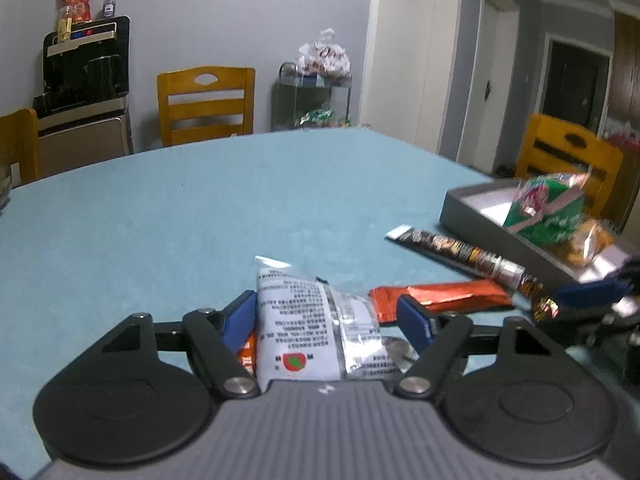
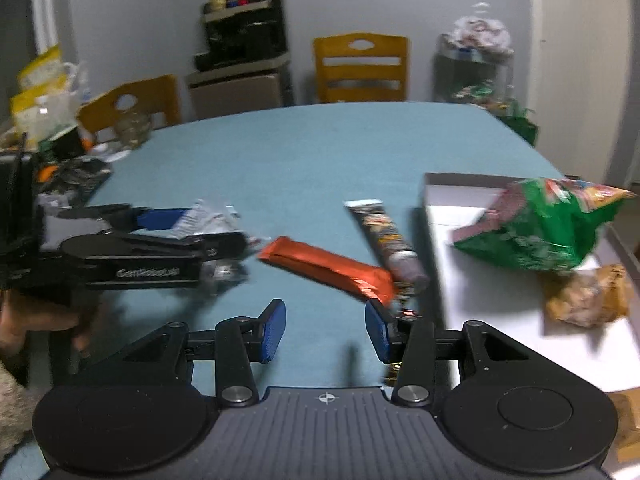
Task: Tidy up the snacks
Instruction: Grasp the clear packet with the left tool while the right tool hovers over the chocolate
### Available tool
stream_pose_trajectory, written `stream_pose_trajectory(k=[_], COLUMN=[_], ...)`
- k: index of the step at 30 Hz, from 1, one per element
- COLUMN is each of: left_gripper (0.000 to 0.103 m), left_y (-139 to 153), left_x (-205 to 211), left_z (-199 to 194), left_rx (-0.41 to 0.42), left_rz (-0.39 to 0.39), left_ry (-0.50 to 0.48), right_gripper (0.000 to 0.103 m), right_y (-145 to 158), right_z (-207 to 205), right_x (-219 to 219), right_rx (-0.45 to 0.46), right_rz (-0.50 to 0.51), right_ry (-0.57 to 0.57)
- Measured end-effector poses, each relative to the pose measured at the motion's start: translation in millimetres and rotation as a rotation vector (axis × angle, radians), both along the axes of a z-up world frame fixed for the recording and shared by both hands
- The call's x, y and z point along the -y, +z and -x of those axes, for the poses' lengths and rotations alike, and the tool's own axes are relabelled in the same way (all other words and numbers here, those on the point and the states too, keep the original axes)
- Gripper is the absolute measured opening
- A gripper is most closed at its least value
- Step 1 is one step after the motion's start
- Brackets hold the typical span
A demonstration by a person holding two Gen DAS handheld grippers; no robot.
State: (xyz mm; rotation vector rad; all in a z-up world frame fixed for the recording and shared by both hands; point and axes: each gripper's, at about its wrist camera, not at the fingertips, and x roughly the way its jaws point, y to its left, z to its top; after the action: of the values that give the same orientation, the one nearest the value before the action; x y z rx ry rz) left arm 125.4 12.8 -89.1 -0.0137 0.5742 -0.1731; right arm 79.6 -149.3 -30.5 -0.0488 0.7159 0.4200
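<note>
My left gripper (image 1: 326,314) is open around a white and silver snack packet (image 1: 312,328) lying on the blue table; the pads stand just beside it. It also shows in the right wrist view (image 2: 208,220). My right gripper (image 2: 326,330) is open and empty above the table. An orange-red bar (image 2: 328,266) and a dark stick snack (image 2: 386,236) lie ahead of it. A grey box (image 2: 436,208) at right holds a green bag (image 2: 540,224) and a golden packet (image 2: 588,296).
Wooden chairs (image 1: 206,102) stand round the table (image 1: 160,216). A water dispenser (image 1: 84,80) and a rack with bags (image 1: 316,92) stand at the wall. Clutter and a glass jar (image 2: 132,130) sit at the table's far left.
</note>
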Motion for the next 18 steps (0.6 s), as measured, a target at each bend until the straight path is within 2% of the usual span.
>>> stream_pose_trajectory(k=[2,3,6,13,18], left_gripper=[0.068,0.063,0.057,0.053,0.053], left_y=[-1.4,-1.6,-1.8,1.0,15.6], left_x=[3.0,4.0,2.0,-3.2,-16.8], left_z=[-2.1,-2.7,-1.4,7.0,21.3], left_rx=[-0.011,-0.011,-0.002,0.033,0.103], left_rz=[-0.019,-0.028,-0.020,0.021,0.104], left_ry=[0.002,0.009,0.008,-0.027,-0.049], right_gripper=[0.046,0.046,0.046,0.045,0.045], right_y=[-1.1,-1.9,-4.8,-10.7,-14.9], right_z=[-1.9,-2.8,-5.7,-10.5,-14.0], right_x=[2.5,3.5,5.0,-4.8,-12.7], right_rx=[0.008,0.006,-0.003,0.008,0.010], right_rz=[0.032,0.040,0.055,0.131,0.153], right_ry=[-0.043,-0.059,-0.094,-0.132,-0.122])
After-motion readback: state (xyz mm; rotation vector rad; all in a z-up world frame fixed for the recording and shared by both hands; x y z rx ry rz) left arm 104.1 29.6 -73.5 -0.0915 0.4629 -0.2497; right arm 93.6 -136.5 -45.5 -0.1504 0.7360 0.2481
